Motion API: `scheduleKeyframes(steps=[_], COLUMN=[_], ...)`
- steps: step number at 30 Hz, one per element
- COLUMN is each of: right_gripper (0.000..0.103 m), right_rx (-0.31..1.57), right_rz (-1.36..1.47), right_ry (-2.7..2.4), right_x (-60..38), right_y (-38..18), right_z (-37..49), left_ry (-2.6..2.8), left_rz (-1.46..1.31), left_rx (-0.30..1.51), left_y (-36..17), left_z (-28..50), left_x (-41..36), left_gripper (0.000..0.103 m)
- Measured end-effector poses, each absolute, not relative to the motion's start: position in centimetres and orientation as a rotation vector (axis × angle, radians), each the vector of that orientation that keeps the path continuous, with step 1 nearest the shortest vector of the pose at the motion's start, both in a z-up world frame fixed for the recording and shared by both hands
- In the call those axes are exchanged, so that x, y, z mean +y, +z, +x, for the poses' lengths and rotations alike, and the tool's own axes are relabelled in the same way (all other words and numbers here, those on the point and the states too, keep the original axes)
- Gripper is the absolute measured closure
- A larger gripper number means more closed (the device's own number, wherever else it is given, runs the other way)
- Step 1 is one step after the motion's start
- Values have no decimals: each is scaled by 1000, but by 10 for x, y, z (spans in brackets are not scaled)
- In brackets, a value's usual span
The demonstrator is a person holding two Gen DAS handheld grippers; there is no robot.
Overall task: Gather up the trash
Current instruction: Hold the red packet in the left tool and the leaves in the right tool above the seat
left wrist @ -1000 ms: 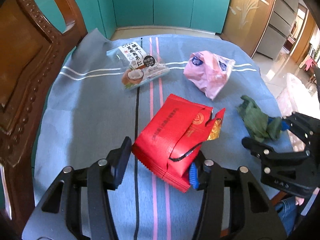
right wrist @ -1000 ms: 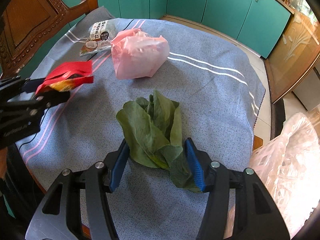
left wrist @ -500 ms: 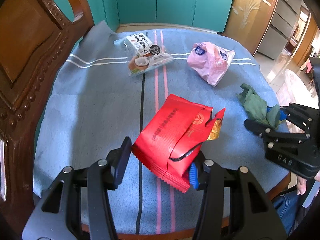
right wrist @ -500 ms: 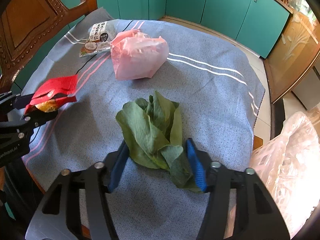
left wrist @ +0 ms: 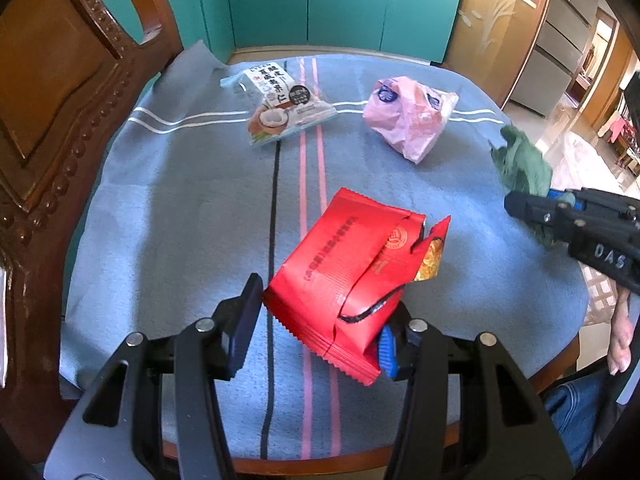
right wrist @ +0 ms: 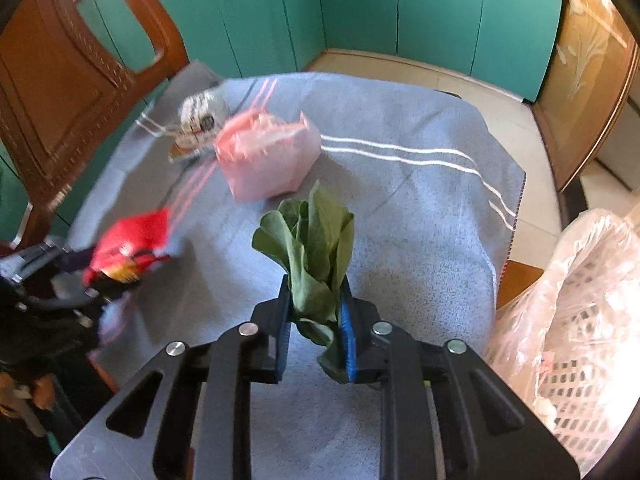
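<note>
Leaves (right wrist: pixel 316 256) pinched between closing right tool (right wrist: pixel 314 332) jaws, above tablecloth (right wrist: pixel 420 240).

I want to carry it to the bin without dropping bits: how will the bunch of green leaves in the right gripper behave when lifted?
Probably floppy: the green leaves crumple where the right gripper, its jaws closing, pinches them. Likely light, since the upper leaves fan upward unsupported. A loose end droops below the pads, so a piece might slip out.
</note>
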State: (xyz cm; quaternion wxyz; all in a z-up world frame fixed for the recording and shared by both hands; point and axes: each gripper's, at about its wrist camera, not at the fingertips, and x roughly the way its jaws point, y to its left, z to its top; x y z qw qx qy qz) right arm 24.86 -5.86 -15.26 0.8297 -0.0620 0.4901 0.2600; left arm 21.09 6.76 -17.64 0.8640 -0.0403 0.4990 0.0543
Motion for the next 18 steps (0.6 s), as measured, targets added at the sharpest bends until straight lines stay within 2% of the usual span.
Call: scheduleKeyframes(steps=[18], right_gripper=[81], right_rx=[1060], right_rz=[-189], right_ry=[532], right_x=[-50], right_y=[-161], right_z=[246], left_ry=[102], left_rz=[-75], left_rx=[1060], left_y=[-181], left_z=[212], left_x=[68], left_gripper=[51])
